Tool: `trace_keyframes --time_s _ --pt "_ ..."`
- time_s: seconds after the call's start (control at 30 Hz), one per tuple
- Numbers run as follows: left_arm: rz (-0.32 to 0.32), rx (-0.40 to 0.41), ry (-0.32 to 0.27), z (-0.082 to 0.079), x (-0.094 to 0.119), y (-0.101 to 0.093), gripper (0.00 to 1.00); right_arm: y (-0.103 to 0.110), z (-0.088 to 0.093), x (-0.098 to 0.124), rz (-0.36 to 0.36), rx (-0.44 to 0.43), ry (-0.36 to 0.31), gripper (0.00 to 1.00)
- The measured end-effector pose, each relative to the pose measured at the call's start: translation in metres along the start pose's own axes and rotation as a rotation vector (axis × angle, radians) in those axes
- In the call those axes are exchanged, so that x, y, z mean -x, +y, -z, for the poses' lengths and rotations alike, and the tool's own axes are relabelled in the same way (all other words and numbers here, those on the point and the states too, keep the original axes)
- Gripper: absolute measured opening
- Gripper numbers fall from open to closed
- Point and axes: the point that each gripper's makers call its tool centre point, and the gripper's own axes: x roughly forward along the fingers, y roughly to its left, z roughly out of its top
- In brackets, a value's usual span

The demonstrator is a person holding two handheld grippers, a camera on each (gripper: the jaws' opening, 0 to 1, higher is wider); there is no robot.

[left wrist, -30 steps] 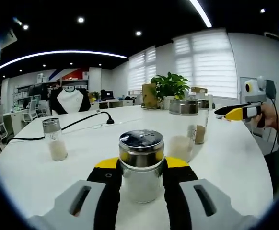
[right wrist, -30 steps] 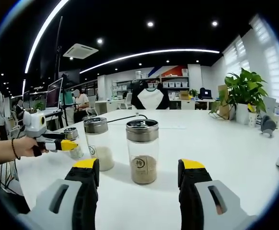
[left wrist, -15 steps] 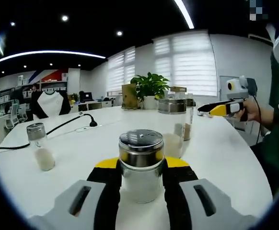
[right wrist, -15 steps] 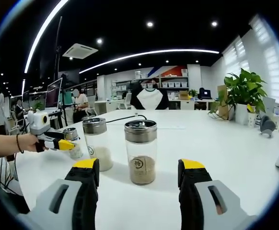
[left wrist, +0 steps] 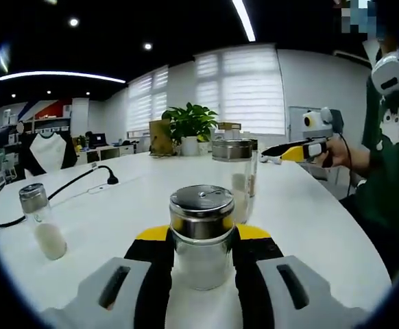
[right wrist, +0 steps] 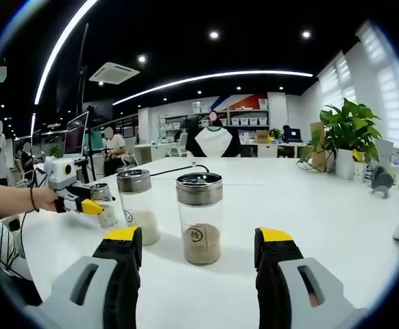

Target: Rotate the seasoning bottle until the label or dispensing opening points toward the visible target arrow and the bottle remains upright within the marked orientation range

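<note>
A glass seasoning bottle (left wrist: 201, 236) with a perforated metal lid stands upright on the white table (left wrist: 302, 219). My left gripper (left wrist: 202, 233) is shut on it, a yellow-tipped jaw on each side. In the right gripper view the same left gripper (right wrist: 83, 204) comes in from the left in a person's hand, holding that small bottle (right wrist: 105, 209). My right gripper (right wrist: 199, 236) stands open, its jaws wide apart, just short of a jar of brown seasoning (right wrist: 199, 218). It also reaches in at the far right of the left gripper view as the right gripper (left wrist: 292, 151).
A jar of white powder (right wrist: 138, 205) stands beside the brown one. A small shaker (left wrist: 40, 223) stands alone at the left, near a black power cable (left wrist: 69, 188). A potted plant (left wrist: 189, 123) is at the table's far edge. A person's body is close at the right.
The left gripper view has swung, so the room slid left while the held bottle stayed between the jaws. In the right gripper view the left gripper and its bottle edged slightly right.
</note>
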Motion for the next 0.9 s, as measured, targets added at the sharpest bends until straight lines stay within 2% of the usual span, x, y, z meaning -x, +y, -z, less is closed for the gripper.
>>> trace_keyframes --time_s 0.2,0.5,0.57,0.6,0.63,0.8,0.9 --pt "0.052 -0.011 0.010 0.000 -0.001 -0.002 0.35 -0.001 -0.001 0.000 0.004 0.001 0.000 0.67" --pt "0.069 -0.016 0.014 -0.001 -0.001 -0.005 0.35 -0.002 0.000 0.000 0.005 0.000 0.003 0.67" --pt "0.061 -0.008 -0.003 -0.004 -0.001 -0.004 0.37 -0.003 -0.001 0.000 0.006 0.000 0.003 0.67" --pt "0.055 0.006 -0.031 -0.009 0.001 -0.004 0.40 -0.003 0.000 0.000 0.006 -0.001 0.004 0.67" --pt "0.039 0.004 -0.032 -0.010 0.002 -0.001 0.43 -0.003 0.000 0.000 0.007 -0.002 0.005 0.67" --pt "-0.026 -0.007 0.009 -0.009 0.010 0.002 0.52 -0.003 0.000 0.000 0.006 -0.005 0.004 0.67" --pt "-0.079 0.027 0.020 -0.007 0.014 0.001 0.56 -0.002 -0.001 0.000 0.004 -0.003 0.002 0.67"
